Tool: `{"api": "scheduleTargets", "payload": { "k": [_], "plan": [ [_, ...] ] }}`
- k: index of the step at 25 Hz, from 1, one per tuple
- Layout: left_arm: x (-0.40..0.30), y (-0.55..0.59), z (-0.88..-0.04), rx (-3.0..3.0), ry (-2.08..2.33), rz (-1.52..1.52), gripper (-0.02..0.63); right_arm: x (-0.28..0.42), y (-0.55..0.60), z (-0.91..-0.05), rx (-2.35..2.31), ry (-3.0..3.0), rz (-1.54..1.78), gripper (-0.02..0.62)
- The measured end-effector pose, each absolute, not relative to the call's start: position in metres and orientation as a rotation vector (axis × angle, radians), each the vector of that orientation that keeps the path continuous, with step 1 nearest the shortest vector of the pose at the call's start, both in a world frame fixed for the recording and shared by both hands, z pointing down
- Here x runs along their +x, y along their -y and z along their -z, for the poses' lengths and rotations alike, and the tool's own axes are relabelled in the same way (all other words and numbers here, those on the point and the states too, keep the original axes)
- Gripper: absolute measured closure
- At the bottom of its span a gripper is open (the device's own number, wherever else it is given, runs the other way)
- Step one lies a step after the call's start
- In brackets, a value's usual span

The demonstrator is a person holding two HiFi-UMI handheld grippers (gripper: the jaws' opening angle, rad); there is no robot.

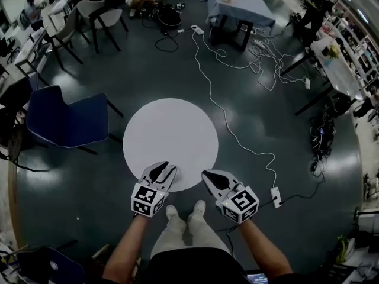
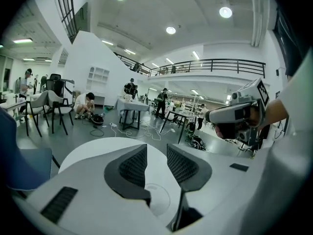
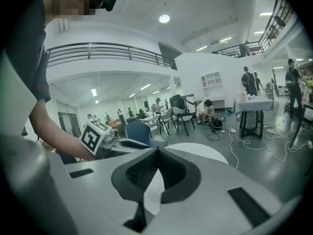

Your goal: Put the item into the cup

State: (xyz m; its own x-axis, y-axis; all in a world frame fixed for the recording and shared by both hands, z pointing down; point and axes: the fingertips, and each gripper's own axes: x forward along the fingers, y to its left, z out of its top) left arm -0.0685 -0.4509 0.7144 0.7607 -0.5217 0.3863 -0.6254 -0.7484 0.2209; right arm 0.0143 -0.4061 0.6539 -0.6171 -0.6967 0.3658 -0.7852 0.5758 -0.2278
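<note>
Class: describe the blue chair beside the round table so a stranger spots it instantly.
Find the round white table on the dark floor. The blue chair stands left of it. Unlike the pale chairs farther back, it is dark blue, nearest the table.

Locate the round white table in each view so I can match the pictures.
Head view: table at centre of the picture.
Left gripper view: table low, left of centre.
Right gripper view: table low, right of centre.
Shared landmark: the clothed table, far across the floor in all three.
</note>
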Motion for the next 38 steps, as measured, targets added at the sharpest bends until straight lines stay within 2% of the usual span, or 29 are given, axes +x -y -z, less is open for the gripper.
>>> {"api": "scheduleTargets", "payload": {
  "k": [3, 7, 13, 27, 38],
  "plan": [
    [-0.075, 0.452, -0.691, 2.649, 0.901, -0.410, 0.472, 0.006, 0.409, -0.636, 1.225, 2.589, -0.505, 0.586],
    [-0.091, 0.460, -0.662, 2.676, 0.953, -0.370, 0.528, -0.004, 0.412, -0.619, 1.227, 2.609, -0.478, 0.586],
    [-0.108, 0.460, -0.625, 2.722, 0.957, -0.317, 0.565, -0.022, 0.420, -0.596, 1.230, 2.640, -0.444, 0.586],
    [-0.139, 0.447, -0.592, 2.770, 0.938, -0.222, 0.589, -0.064, 0.436, -0.573, 1.241, 2.669, -0.375, 0.586],
    [-0.134, 0.445, -0.581, 2.752, 0.914, -0.148, 0.589, -0.062, 0.436, -0.560, 1.246, 2.672, -0.352, 0.586]
  ]
}}
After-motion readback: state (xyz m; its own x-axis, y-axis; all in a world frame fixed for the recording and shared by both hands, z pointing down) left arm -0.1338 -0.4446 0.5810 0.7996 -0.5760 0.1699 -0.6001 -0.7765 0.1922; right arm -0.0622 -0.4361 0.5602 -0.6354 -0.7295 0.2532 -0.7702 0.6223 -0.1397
